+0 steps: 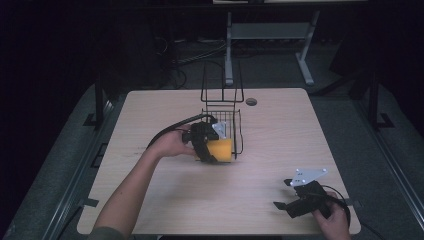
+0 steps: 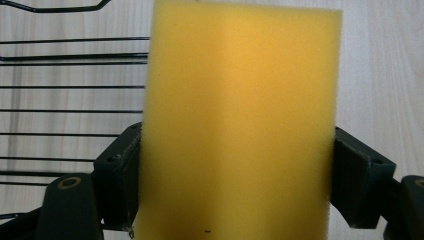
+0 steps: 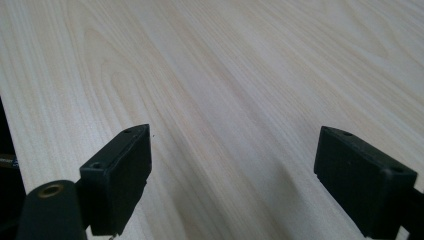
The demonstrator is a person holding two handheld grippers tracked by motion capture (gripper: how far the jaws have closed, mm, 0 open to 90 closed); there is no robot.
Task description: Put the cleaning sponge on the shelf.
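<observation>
We count two grippers, one sponge, one wire basket, one table.

The left gripper (image 2: pixel 235 165) is clenched on the sponge (image 2: pixel 240 120): in its own view both black pads press flat against the yellow block's two sides, and the block rises upright between them, past the top edge of the view. Behind the sponge, to the left in that view, we see the basket (image 2: pixel 70 100) as a run of parallel black wires over the pale wood.

From the high view we note the left gripper (image 1: pixel 212 145) with the sponge (image 1: pixel 220 149) at the near, open end of the basket (image 1: pixel 222 117), the sponge's far part between the basket's side wires. Whether the sponge touches the table (image 1: pixel 280 130) we cannot tell. The basket's tall wire handle stands at its far end.

The right gripper (image 3: pixel 232 177) is released: its own view shows the two pads set wide apart with bare wood grain between them. In the high view the right gripper (image 1: pixel 287 195) lies well apart from the basket, toward the table's near right corner, held by a hand (image 1: pixel 332 220) at the edge.
</observation>
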